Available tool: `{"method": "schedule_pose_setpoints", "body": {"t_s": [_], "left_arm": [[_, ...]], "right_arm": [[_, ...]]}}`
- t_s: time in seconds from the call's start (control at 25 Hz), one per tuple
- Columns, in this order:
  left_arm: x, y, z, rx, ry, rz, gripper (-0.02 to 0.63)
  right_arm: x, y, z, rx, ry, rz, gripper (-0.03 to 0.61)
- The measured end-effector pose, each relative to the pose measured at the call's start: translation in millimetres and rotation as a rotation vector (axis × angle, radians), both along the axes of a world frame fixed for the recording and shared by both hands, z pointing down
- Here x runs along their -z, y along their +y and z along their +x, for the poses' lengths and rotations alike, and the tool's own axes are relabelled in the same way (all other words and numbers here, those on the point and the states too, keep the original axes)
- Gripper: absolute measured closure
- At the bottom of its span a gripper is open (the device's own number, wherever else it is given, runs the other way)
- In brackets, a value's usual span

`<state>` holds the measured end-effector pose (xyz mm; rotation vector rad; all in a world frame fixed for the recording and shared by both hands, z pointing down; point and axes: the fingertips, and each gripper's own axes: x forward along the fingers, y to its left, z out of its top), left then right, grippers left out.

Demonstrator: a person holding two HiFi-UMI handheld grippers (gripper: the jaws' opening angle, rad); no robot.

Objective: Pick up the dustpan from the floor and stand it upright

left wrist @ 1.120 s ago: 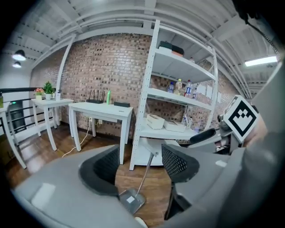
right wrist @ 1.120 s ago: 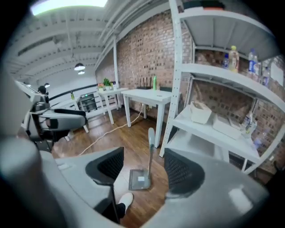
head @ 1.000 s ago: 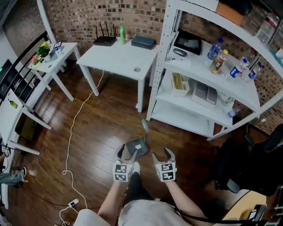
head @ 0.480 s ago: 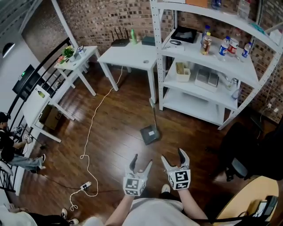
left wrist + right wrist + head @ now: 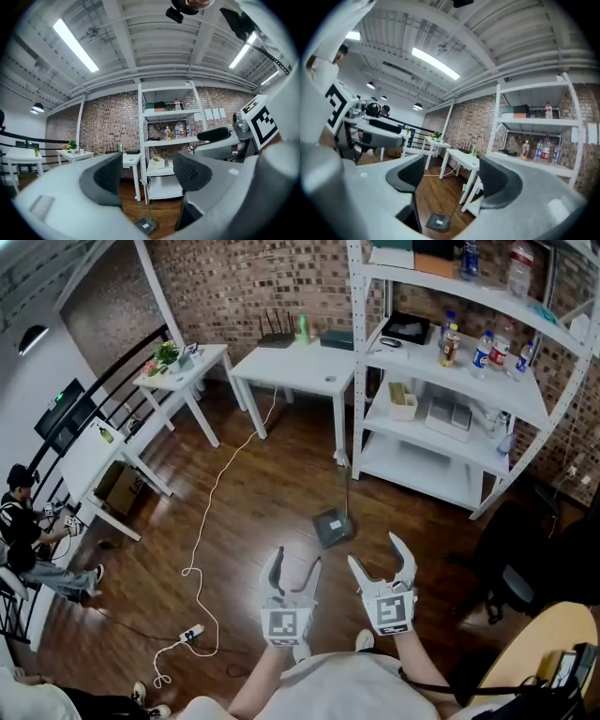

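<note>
The grey dustpan (image 5: 332, 527) stands on the wooden floor with its thin handle (image 5: 348, 488) pointing up, close to the front post of the white shelf rack (image 5: 358, 381). It appears low between the jaws in the left gripper view (image 5: 144, 226) and in the right gripper view (image 5: 437, 221). My left gripper (image 5: 295, 562) and right gripper (image 5: 377, 553) hover side by side, nearer to me than the pan and well apart from it. Both are open and hold nothing; their jaws frame only the room (image 5: 146, 176) (image 5: 452, 176).
The shelf rack carries bottles (image 5: 485, 349) and boxes. A white table (image 5: 298, 362) with a router stands at the back, a side table (image 5: 183, 367) with a plant to its left. A white cable (image 5: 211, 502) runs to a power strip (image 5: 190, 634). A black chair (image 5: 525, 568) stands at right, a seated person (image 5: 23, 521) at far left.
Both grippers drew back from the dustpan and rose, and the view lifted with them. The dustpan, close between the grippers a second ago, now stands alone with its handle up.
</note>
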<state>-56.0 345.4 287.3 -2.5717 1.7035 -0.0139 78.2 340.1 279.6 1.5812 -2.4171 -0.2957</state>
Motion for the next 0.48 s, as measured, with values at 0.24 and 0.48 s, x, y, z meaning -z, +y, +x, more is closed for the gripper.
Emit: {"method": "schedule_pose_setpoints", "body": {"t_s": [0.24,0.48], "left_arm": [[-4.2,24.7,-48.0,0.035,0.037,-0.013,0.279],[5.5,23.6,-85.1,0.054,0.103,-0.005,0.279]], "right_arm": [[-15.9,12.0,-31.5,-0.042,-0.092,-0.093,0.244],[0.5,10.7,-48.8,-0.078,-0.098,-0.060,0.258]]}}
